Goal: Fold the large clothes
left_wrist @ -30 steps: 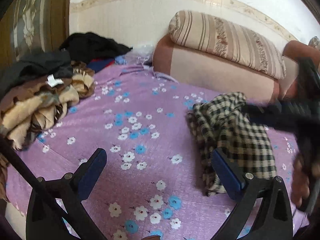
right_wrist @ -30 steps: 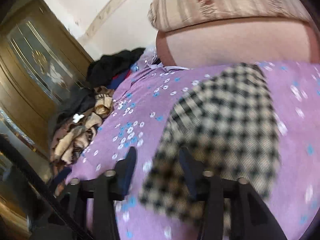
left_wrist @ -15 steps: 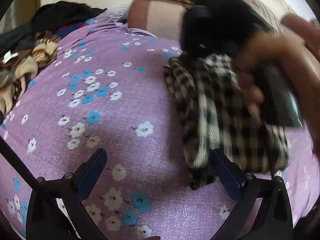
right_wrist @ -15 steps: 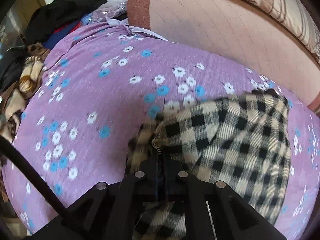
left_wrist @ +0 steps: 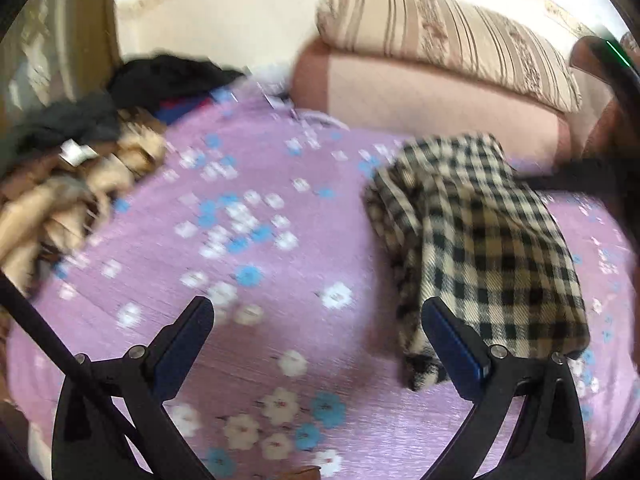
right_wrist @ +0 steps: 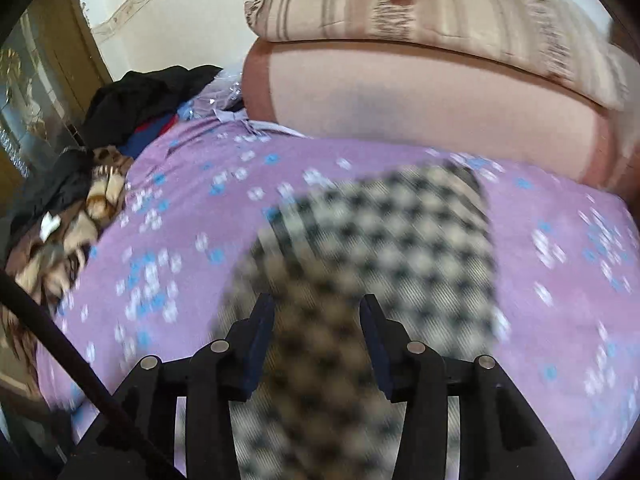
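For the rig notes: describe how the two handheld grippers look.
Both look alike. The left gripper has a black frame, two angled arms with silver bolts and blue pads on the jaws. The right gripper has the same black frame, silver bolts and dark blue pads. A black rod crosses each view's lower left.

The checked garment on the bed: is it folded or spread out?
Folded. The checked garment lies as a compact, narrow bundle on the purple sheet, with layered edges along its left side.

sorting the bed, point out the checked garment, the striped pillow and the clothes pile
checked garment (left_wrist: 492,240), left wrist view, top folded layer
striped pillow (left_wrist: 440,36), left wrist view, middle of its face
clothes pile (left_wrist: 80,184), left wrist view, tan fabric
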Demonstrator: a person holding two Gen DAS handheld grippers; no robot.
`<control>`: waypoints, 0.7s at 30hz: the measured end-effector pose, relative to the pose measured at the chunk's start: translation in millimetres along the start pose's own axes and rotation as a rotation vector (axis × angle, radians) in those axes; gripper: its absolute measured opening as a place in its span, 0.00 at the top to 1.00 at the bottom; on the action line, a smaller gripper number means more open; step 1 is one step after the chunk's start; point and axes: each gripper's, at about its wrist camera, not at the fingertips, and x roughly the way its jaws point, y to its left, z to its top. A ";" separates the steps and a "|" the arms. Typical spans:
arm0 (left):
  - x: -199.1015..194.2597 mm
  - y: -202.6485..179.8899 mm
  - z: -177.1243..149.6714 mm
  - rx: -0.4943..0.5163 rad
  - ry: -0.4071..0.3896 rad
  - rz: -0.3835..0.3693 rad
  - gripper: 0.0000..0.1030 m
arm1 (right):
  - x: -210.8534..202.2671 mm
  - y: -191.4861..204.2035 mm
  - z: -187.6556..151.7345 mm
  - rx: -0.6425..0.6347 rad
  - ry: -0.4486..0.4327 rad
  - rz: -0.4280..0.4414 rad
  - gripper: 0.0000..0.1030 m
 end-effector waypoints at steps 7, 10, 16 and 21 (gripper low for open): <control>-49.0 -6.4 -9.4 0.032 -0.012 -0.027 0.00 | -76.0 -43.7 -127.8 0.118 -0.088 -0.050 0.38; -61.3 -13.4 -22.8 0.011 0.045 -0.093 0.00 | -90.9 -52.8 -164.2 0.175 -0.116 -0.070 0.38; -61.1 -31.0 -60.8 0.036 0.149 -0.132 0.00 | -94.5 -49.9 -203.0 0.176 -0.138 -0.114 0.36; -61.6 -34.4 -70.9 0.052 0.138 -0.120 0.00 | -95.9 -26.0 -210.4 0.064 -0.164 -0.189 0.32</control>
